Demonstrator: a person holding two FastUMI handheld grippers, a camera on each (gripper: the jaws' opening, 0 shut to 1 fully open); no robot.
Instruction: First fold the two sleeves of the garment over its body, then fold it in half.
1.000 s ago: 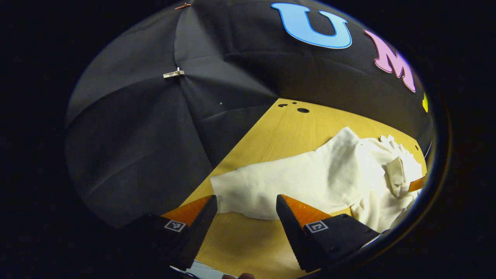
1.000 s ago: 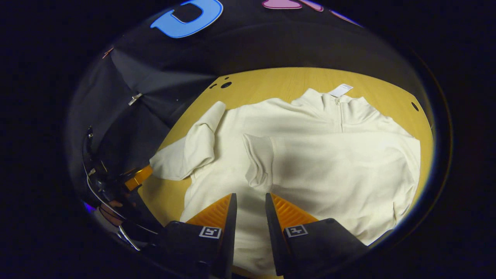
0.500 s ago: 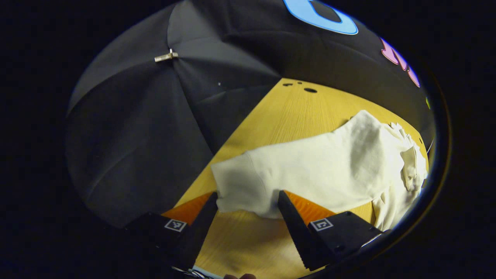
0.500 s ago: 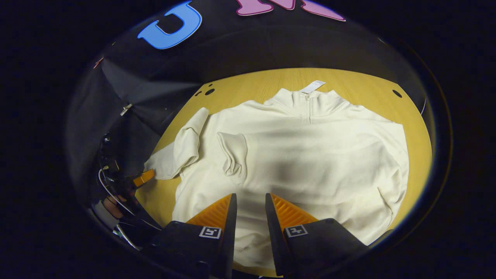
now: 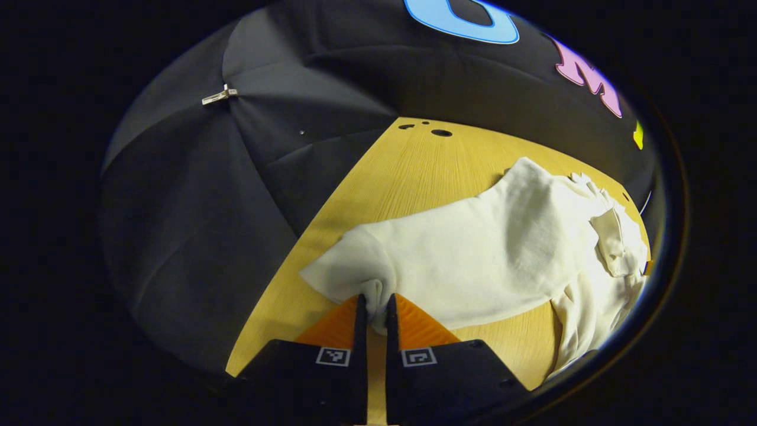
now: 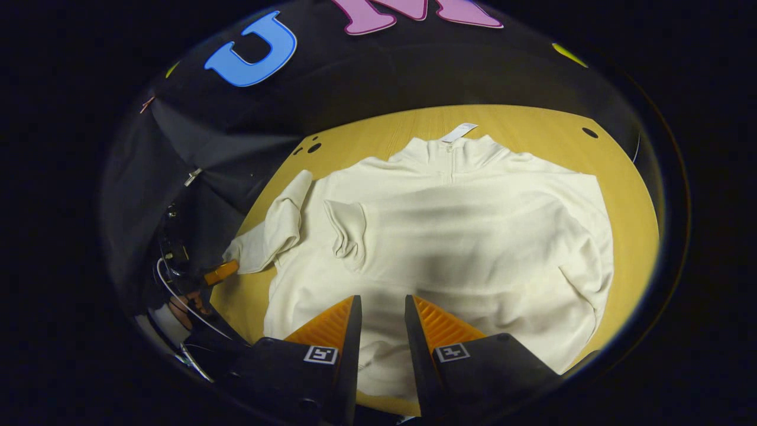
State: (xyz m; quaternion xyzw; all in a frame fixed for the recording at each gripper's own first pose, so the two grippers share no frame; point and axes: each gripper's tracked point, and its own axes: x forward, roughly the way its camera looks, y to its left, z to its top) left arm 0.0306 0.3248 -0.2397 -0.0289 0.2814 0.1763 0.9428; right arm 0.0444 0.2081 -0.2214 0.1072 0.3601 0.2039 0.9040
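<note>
A yellow table (image 6: 627, 195) with small holes (image 6: 314, 147) lies past the tongs, and a black cloth (image 5: 195, 195) with a clip (image 5: 219, 96) hangs behind.

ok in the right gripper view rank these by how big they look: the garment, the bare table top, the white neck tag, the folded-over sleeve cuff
1. garment, largest by far
2. table, its bare parts
3. sleeve cuff lying on the body
4. neck tag, smallest

The tag lies farthest from the camera, so it looks smaller still.

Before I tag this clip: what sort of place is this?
Likely a staged recording booth, not a home: black cloth wall, a wooden table with one cream garment, and a hand-held gripper pinching its sleeve.
</note>
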